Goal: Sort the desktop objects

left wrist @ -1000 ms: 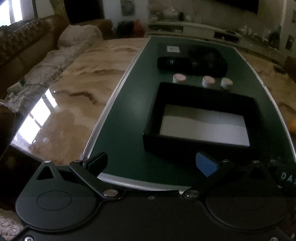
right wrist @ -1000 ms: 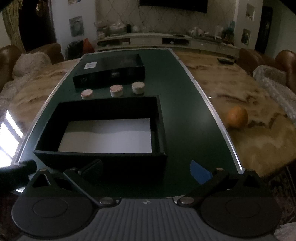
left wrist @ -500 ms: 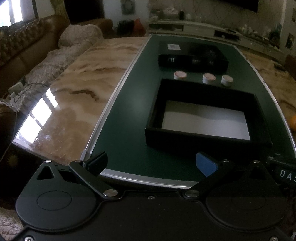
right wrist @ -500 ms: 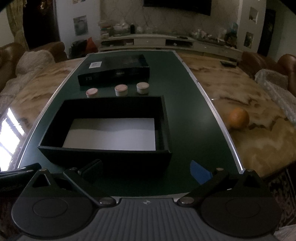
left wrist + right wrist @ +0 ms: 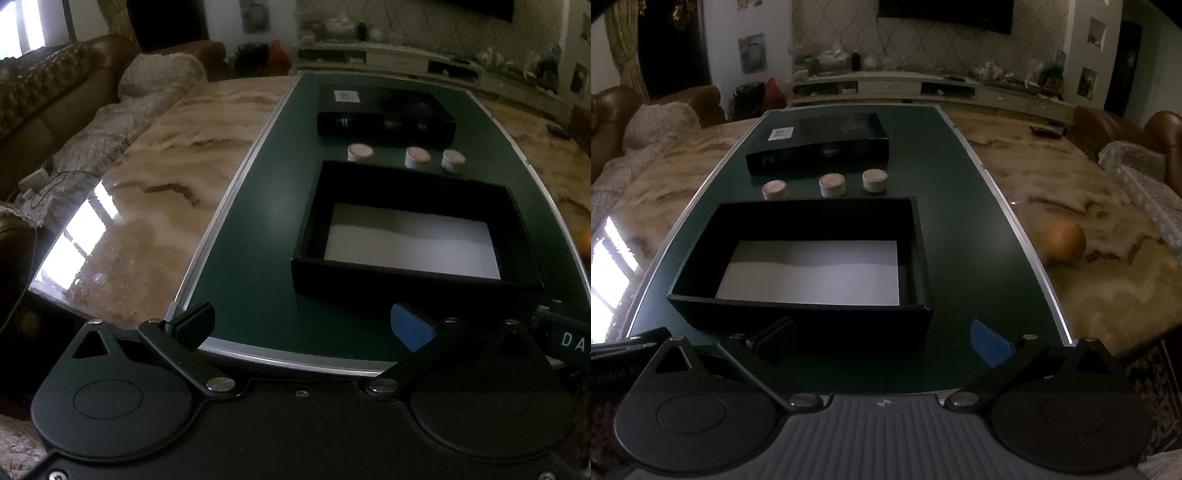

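Both our claws, left claw [image 5: 303, 325] and right claw [image 5: 882, 336], gape empty at the surface's near edge, before the open black box [image 5: 812, 221]

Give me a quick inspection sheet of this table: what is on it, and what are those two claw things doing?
Surface: green mat on a marble table.
Job's things: open black tray, white floor bare; three round caps in a row behind it; closed black box beyond.
Clutter: orange on the marble, off the mat.
Grippers: left gripper and right gripper open, holding nothing, at the near edge.
Cables: a cord by the sofa.
Surroundings: leather sofa, TV cabinet.
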Tool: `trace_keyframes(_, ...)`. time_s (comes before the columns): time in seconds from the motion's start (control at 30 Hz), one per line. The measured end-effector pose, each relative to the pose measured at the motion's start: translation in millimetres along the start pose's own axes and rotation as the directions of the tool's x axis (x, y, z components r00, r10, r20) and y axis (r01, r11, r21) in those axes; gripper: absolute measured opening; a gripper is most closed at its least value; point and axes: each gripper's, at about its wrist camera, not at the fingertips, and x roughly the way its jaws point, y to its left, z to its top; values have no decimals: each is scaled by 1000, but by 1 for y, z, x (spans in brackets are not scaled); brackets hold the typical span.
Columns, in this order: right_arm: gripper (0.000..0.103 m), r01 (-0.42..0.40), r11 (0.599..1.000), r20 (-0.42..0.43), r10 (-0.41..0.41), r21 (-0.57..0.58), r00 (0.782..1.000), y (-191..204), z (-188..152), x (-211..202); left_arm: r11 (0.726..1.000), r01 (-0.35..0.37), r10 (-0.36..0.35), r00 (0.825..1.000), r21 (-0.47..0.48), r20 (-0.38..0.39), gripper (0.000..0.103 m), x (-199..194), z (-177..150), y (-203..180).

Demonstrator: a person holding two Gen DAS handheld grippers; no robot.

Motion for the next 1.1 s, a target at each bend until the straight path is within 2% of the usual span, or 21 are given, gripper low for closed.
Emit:
trace_keyframes(0.4, 103, 6, 1000, 21, -6, 8, 1000, -9, 7, -5, 1000, 4, -4, 1000, 11, -17, 103, -3, 4, -5)
trace_keyframes(0.87, 103, -21, 999, 7, 21, 27, 1000, -39, 10, 1, 999, 8, -6, 999, 48, -45, 103, -3, 6, -40)
trace_keyframes(1.1, 103, -48, 999, 11, 48, 11, 999, -45, 20, 4, 999, 4, -2, 998, 36, -56, 103, 2, 14, -49)
